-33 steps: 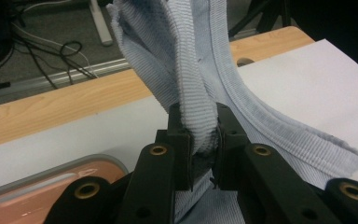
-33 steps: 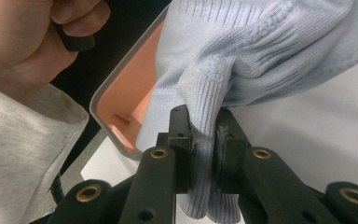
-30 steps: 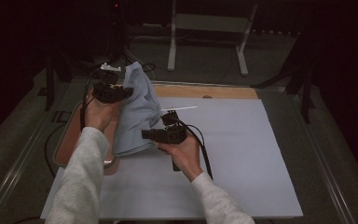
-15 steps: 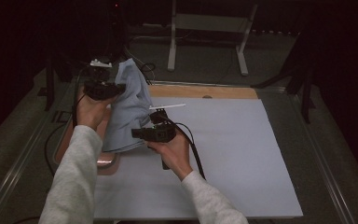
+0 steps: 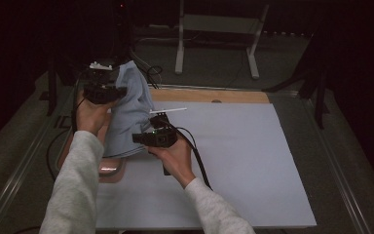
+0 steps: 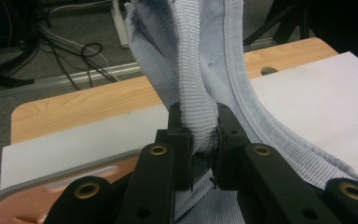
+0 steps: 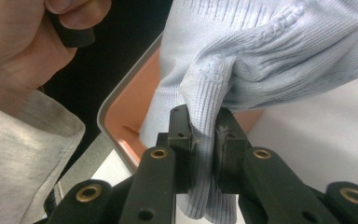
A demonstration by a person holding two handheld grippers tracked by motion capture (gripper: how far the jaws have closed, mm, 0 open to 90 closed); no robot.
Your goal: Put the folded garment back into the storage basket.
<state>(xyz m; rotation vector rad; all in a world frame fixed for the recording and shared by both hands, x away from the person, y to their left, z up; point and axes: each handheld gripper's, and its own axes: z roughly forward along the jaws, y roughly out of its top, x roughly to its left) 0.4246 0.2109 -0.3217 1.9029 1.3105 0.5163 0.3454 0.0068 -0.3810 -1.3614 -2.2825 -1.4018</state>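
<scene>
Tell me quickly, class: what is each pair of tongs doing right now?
Left tongs: closed on the light blue knitted garment, holding it up.
Right tongs: closed on a fold of the same garment.

left gripper (image 5: 108,83): raised at the far left, jaws clamped on a fold of pale blue knitted cloth (image 5: 129,112) | right gripper (image 5: 154,127): held lower, nearer the body, jaws pinched on the same cloth | both forearms extended forward in light grey sleeves

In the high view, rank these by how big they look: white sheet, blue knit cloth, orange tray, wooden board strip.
1. white sheet
2. blue knit cloth, lifted nearer the camera
3. and 4. wooden board strip and orange tray: both mostly covered, so unranked.
</scene>
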